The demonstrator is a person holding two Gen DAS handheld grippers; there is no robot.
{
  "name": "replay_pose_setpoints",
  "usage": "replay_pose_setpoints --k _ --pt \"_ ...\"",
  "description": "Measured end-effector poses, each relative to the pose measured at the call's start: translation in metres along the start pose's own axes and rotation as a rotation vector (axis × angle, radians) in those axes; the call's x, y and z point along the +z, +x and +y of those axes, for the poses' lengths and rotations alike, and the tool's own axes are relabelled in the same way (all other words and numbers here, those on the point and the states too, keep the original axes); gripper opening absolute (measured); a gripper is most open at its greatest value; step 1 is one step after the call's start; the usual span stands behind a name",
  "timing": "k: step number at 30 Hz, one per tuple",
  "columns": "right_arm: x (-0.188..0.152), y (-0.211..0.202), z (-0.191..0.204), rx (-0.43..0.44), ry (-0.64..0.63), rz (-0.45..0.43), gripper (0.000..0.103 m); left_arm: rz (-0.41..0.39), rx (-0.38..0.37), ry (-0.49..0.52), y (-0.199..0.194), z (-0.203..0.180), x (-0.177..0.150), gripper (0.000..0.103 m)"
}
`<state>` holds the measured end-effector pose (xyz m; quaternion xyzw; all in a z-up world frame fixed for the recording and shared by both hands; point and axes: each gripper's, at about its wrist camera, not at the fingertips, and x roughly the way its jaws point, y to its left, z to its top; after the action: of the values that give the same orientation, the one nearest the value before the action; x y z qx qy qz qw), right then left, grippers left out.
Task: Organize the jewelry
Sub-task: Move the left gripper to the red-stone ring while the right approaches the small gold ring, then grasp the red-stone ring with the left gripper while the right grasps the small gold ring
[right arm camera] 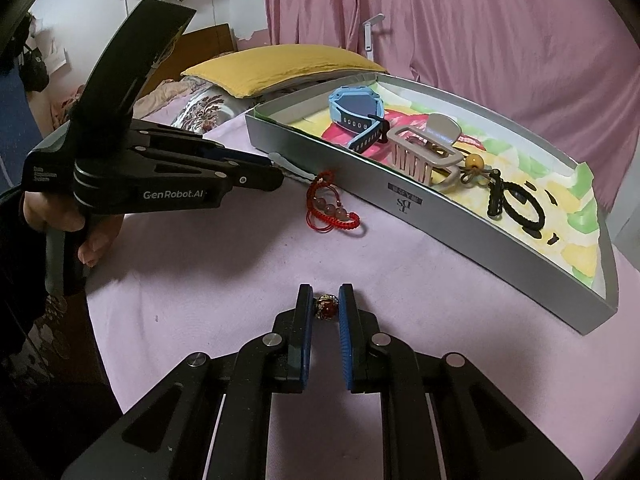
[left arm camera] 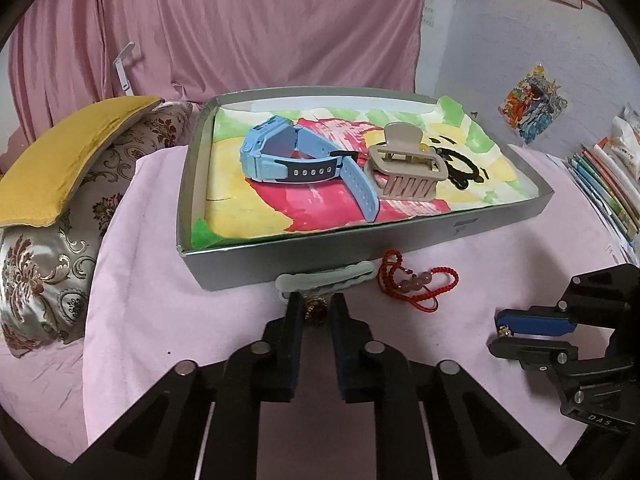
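A grey box [left arm camera: 280, 258] [right arm camera: 440, 216] lined with a colourful drawing holds a blue watch [left arm camera: 280, 160] [right arm camera: 356, 114], a beige hair claw [left arm camera: 404, 168] [right arm camera: 424, 148] and black hair ties [right arm camera: 516, 200]. In front of it on the pink cloth lie a red bead bracelet [left arm camera: 412, 284] [right arm camera: 332, 210] and a pale green clip [left arm camera: 328, 278]. My left gripper [left arm camera: 316, 304] [right arm camera: 276, 174] is closed on a small gold-and-red bead ornament [left arm camera: 317, 312] beside the pale clip. My right gripper [right arm camera: 325, 300] [left arm camera: 498, 330] is closed on a similar red-and-gold bead ornament [right arm camera: 326, 307], low over the cloth.
A yellow pillow [left arm camera: 68, 156] lies on a patterned cushion [left arm camera: 52, 272] to the left of the box. Pink curtains [left arm camera: 240, 24] hang behind. Books [left arm camera: 608, 188] are stacked at the far right.
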<state>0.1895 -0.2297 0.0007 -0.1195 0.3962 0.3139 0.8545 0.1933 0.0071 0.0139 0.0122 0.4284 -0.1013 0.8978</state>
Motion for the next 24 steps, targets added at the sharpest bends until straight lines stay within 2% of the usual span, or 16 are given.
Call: replay_pose_setpoints --k 6,10,12,17,24 --pt "-0.002 0.001 -0.001 0.002 0.015 -0.007 0.011 -0.010 -0.004 0.012 -0.003 -0.002 -0.004 0.011" --pt "-0.002 0.000 -0.004 -0.005 0.032 -0.016 0.011 -0.022 -0.049 0.004 -0.009 -0.004 -0.011 0.011" --pt "-0.003 -0.006 -0.008 -0.016 0.058 -0.050 0.011 -0.041 -0.062 0.007 -0.014 -0.008 -0.015 0.011" --pt "-0.008 -0.022 -0.014 -0.033 0.112 -0.142 0.011 -0.131 -0.096 0.028 -0.031 -0.020 -0.019 0.011" --pt "-0.003 -0.051 -0.009 -0.108 0.101 -0.304 0.011 -0.290 -0.100 0.019 -0.056 -0.031 -0.014 0.011"
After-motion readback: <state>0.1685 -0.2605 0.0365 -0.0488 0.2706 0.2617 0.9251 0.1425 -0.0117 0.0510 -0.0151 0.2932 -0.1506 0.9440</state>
